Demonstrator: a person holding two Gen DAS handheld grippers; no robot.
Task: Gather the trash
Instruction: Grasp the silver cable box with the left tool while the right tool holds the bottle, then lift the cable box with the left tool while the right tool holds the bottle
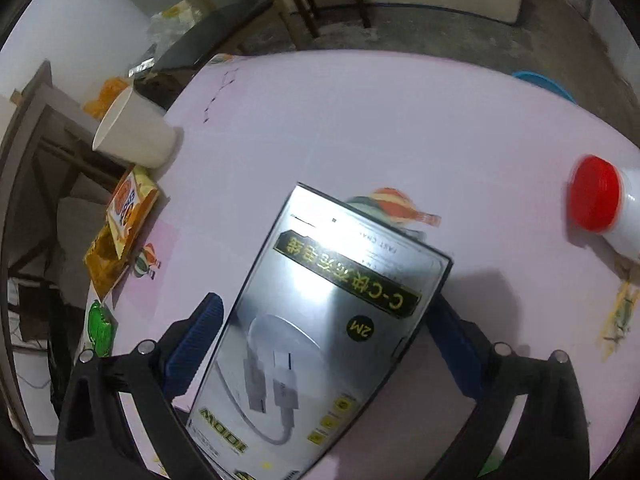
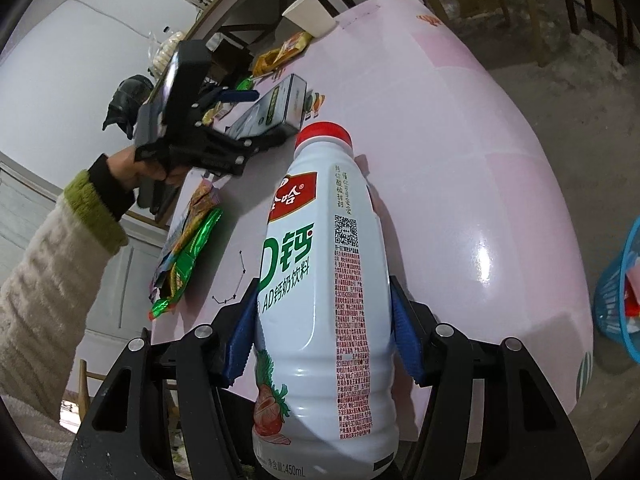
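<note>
Trash sat on a pink table (image 2: pixel 460 168). Left gripper (image 1: pixel 324 320) had its 2 blue pads clamped on a silver cable box (image 1: pixel 320 320) over the table's middle. Right gripper (image 2: pixel 324 320) clamped a white milk bottle (image 2: pixel 324 280) with red cap at the near edge. Paper cup (image 1: pixel 136 136), snack wrappers (image 1: pixel 120 236) lay far left; blue basket (image 2: pixel 620 304) stood right, on the floor.

Each gripper (image 2: pixel 324 328) is black plastic with ribbed blue pads (image 2: pixel 406 340) on its fingers and round silver screws (image 2: pixel 444 330) at the joints. The person's sleeve (image 2: pixel 44 280) is cream knit, with a green and dark cuff (image 2: pixel 100 208).
</note>
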